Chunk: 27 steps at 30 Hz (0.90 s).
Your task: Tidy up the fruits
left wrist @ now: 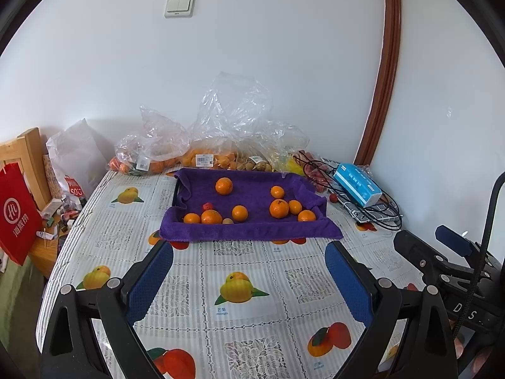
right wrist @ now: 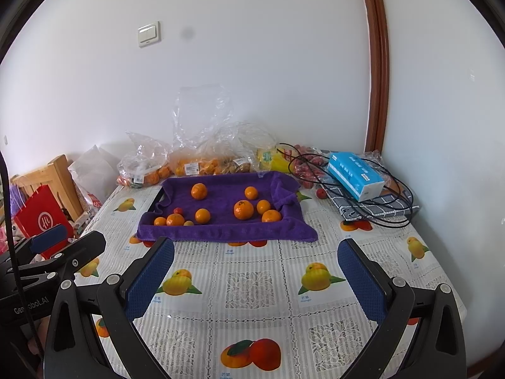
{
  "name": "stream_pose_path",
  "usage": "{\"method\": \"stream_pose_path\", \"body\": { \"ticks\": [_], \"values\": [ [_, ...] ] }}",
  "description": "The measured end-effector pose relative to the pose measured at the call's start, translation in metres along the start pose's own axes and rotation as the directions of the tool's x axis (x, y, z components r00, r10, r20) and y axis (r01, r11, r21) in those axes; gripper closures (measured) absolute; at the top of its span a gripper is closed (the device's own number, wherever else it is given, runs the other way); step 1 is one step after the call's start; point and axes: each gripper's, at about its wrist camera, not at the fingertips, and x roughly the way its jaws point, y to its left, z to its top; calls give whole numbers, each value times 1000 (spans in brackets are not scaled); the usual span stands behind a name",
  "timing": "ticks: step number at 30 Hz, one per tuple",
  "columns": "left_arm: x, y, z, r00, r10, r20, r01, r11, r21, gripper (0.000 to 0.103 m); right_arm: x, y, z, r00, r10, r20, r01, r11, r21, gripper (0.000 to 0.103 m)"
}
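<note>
A tray lined with a purple towel (left wrist: 252, 232) (right wrist: 227, 232) sits mid-table. It holds several oranges (left wrist: 279, 208) (right wrist: 243, 209), a small red fruit (left wrist: 206, 206) (right wrist: 178, 211) and a small tan fruit (left wrist: 227, 221) (right wrist: 188, 223). Clear plastic bags of oranges and other fruit (left wrist: 208, 158) (right wrist: 195, 164) lie behind it against the wall. One small red fruit (left wrist: 333, 197) (right wrist: 321, 193) lies loose to the tray's right. My left gripper (left wrist: 249, 252) and right gripper (right wrist: 255, 252) are both open and empty, held over the tablecloth in front of the tray.
A blue tissue box (left wrist: 356, 184) (right wrist: 355, 175) rests on a folded cloth with black cables (right wrist: 378, 211) at the back right. A red paper bag (left wrist: 15, 214) (right wrist: 41, 218) and a wooden chair (left wrist: 28, 158) stand left of the table. The wall runs behind.
</note>
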Motion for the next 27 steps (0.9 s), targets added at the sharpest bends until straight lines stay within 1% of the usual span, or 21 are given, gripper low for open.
{"method": "stream_pose_path", "body": {
  "ticks": [27],
  "values": [
    [-2, 2, 1, 1000, 3, 2, -3, 1000, -2, 5, -2, 3, 1, 1000, 5, 6, -5, 1000, -5, 1]
  ]
}}
